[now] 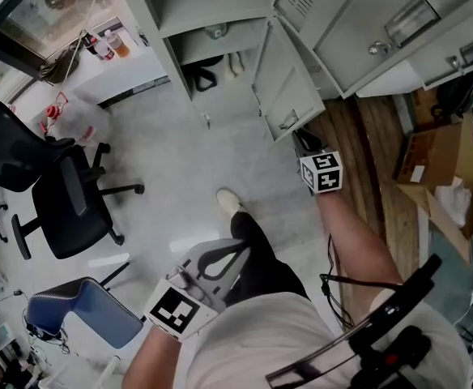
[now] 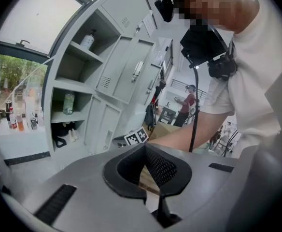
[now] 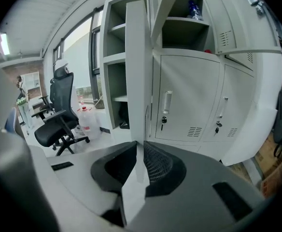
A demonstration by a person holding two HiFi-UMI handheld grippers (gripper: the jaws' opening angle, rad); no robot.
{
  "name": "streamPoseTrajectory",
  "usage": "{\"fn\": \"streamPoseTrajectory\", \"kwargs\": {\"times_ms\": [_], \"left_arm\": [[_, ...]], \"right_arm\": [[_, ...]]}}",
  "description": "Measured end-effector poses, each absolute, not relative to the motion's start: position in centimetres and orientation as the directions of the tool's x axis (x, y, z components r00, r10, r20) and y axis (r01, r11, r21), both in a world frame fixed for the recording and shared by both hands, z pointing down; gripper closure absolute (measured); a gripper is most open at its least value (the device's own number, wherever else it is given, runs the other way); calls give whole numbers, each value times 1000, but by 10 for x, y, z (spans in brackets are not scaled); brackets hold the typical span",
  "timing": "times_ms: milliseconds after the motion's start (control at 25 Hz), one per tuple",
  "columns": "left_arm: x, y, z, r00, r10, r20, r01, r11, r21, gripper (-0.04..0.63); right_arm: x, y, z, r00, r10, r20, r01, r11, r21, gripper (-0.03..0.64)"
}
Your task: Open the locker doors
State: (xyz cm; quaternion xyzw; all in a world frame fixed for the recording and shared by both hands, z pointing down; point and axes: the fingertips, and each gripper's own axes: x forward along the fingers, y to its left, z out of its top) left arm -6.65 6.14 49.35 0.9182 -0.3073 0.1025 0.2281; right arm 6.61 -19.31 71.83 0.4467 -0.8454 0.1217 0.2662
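Pale flooring fills most of the head view, with a black office chair [image 1: 58, 193] at nine o'clock, a clear plastic jug [image 1: 83, 120] at ten o'clock and a blue chair [image 1: 91, 308] at seven o'clock. We hold the left gripper [image 2: 144, 148] low, near six o'clock, beside our leg; its own view shows the jaws together with nothing between them, and it touches no locker. Grey lockers [image 1: 220, 6] run along the top from twelve o'clock rightwards, and their left column stands open, with shelves showing. At one o'clock the lower locker door [image 1: 281, 79] stands swung out toward us. We hold the right gripper [image 3: 140, 144] just below that door's free edge, toward two o'clock from centre. In the right gripper view the door's thin edge runs upright between the pads, and the jaws are clamped on it. Further right, two more doors [image 3: 189, 100] in that view are closed, with keys in their locks. An open cardboard box [image 1: 431, 156] sits on the wooden floor at three o'clock.
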Motion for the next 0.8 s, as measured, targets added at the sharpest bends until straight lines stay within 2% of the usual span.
{"fn": "streamPoseTrajectory", "kwargs": {"times_ms": [560, 800], "left_arm": [[-58, 58, 488, 800, -507, 320, -597, -721, 352, 586], [-55, 57, 486, 802, -502, 325, -595, -721, 354, 586]], "right_arm": [[110, -215, 718, -390, -707, 590, -843, 532, 80, 572], [118, -220, 718, -357, -718, 598, -851, 513, 108, 594]]}}
